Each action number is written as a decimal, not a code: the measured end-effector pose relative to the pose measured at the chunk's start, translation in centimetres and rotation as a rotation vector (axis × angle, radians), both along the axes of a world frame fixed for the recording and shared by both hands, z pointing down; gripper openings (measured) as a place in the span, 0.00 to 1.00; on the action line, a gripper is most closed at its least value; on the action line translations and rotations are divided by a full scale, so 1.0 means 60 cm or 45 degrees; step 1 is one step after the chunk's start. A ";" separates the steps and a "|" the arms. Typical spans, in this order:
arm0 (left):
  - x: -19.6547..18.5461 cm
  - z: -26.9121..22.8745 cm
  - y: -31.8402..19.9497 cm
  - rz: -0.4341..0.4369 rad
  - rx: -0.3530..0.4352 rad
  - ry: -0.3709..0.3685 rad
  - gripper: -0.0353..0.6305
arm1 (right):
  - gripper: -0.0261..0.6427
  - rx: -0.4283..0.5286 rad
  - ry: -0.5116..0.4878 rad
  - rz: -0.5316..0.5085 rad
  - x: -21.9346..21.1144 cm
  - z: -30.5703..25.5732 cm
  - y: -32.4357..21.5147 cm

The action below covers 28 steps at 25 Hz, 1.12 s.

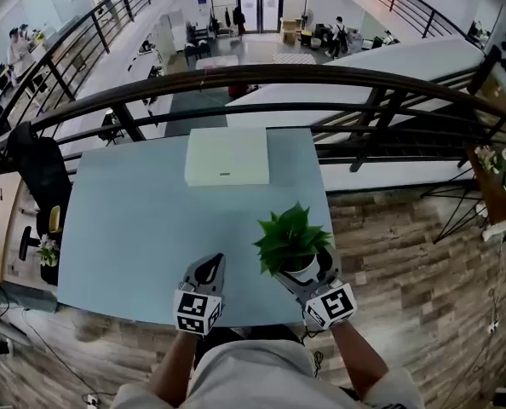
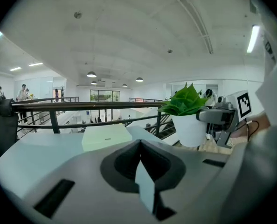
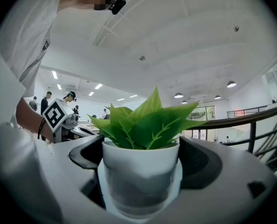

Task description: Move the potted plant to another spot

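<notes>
The right gripper (image 1: 304,268) pinches the small potted plant (image 3: 141,169), its two dark curved jaws pressed against opposite sides of the smooth white cup-shaped pot (image 1: 301,267). The plant sits close to the right edge of the pale blue rectangular table (image 1: 134,228), toward the near right corner. Whether the pot's base rests on the tabletop or hangs just above it, I cannot tell.

The main risk is slipping. The pot wall looks glossy and tapers downward, so a light squeeze could let it slide down through the jaws, and a tilt of the hand could tip it out. Because it is so near the right edge, a drop here would likely send it onto the wood-plank floor and not back onto the table. The broad, stiff-looking green leaves (image 3: 148,122) spread wider than the pot and could brush the flat white rectangular box (image 1: 227,156) lying at the far edge if the plant is carried that way.

The left gripper (image 2: 139,155) is pressed together on nothing, at the near edge, beside the plant. The table surface looks matte and even.
</notes>
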<state>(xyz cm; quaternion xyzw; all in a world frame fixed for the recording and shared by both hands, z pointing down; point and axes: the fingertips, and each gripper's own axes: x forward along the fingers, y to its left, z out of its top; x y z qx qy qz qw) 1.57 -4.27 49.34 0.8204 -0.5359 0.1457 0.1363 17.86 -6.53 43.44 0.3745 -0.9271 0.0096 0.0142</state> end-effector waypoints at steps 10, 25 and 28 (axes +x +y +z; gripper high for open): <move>-0.065 0.004 0.030 -0.159 0.025 0.032 0.07 | 0.79 0.026 -0.001 -0.201 -0.106 -0.006 0.009; -0.211 0.010 0.110 -0.458 0.003 0.012 0.07 | 0.79 0.030 -0.025 -0.508 -0.277 -0.017 0.031; -0.236 0.014 0.128 -0.505 -0.002 0.013 0.07 | 0.79 0.032 -0.024 -0.552 -0.306 -0.020 0.041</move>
